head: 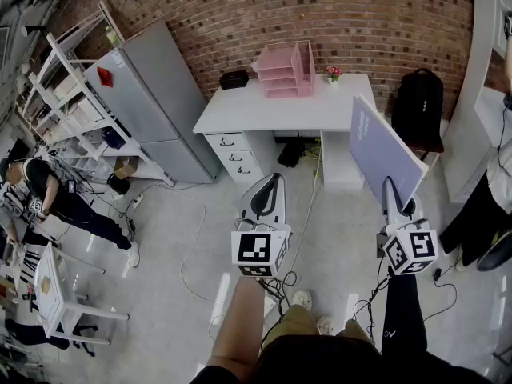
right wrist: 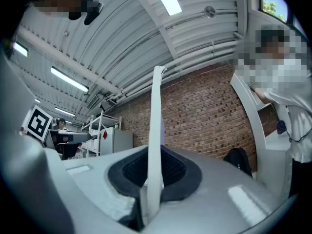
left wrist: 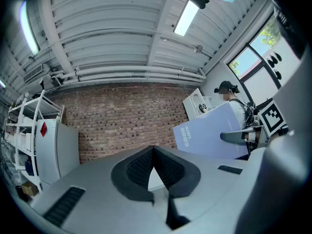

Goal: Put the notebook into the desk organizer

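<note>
A large lavender notebook (head: 384,150) stands on edge in my right gripper (head: 391,189), which is shut on its lower edge. In the right gripper view its thin white edge (right wrist: 156,126) rises between the pads of the right gripper (right wrist: 154,165). My left gripper (head: 270,179) is shut with nothing in it, its tips touching in the left gripper view (left wrist: 153,149), where the notebook (left wrist: 209,133) shows off to the right. The pink desk organizer (head: 286,70) sits on the white desk (head: 240,110) against the brick wall, well ahead of both grippers.
A black box (head: 234,78) and a small flower pot (head: 333,73) share the desk. A grey cabinet (head: 152,102) and white shelving (head: 68,94) stand to the left, and a black backpack (head: 418,102) to the right of the desk. Cables (head: 196,246) trail on the floor. People stand at both sides.
</note>
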Available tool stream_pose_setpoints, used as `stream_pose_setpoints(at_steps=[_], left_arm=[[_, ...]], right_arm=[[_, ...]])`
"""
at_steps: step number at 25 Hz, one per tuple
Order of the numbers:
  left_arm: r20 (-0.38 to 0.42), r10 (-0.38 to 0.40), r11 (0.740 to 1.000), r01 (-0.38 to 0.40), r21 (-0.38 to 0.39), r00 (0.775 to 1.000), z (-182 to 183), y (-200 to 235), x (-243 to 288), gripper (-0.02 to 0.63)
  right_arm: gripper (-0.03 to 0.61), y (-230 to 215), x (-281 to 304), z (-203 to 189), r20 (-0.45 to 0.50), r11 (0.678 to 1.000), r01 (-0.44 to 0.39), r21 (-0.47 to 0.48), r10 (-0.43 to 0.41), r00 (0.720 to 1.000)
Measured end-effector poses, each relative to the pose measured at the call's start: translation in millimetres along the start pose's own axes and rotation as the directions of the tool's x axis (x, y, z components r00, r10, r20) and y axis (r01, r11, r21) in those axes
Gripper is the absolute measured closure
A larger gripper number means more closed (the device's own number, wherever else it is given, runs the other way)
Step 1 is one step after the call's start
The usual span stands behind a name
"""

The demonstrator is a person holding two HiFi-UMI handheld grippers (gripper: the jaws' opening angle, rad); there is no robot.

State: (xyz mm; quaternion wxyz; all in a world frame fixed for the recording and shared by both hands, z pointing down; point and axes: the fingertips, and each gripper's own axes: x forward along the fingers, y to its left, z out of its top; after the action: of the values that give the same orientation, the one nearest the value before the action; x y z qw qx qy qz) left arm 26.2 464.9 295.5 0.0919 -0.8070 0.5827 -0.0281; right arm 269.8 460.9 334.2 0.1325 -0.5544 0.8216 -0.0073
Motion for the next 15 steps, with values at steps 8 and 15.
stream_pose_setpoints(at_steps=[8,15], left_arm=[[-0.004,-0.009,1.0,0.009,0.012,1.0,2.5,-7.4,6.0,0.606],[0.005,-0.026,1.0,0.026,0.011,1.0,-10.9,-2.5,32.8,0.606]], right_arm=[[0.549,-8.6,-6.2,5.6,-0.008,0.999,0.018,-0.051,-0.019,1.0],[0.549,-16.9,13.7,-2.7,0.001,0.998,0.017,-0.068,-0.017,1.0]])
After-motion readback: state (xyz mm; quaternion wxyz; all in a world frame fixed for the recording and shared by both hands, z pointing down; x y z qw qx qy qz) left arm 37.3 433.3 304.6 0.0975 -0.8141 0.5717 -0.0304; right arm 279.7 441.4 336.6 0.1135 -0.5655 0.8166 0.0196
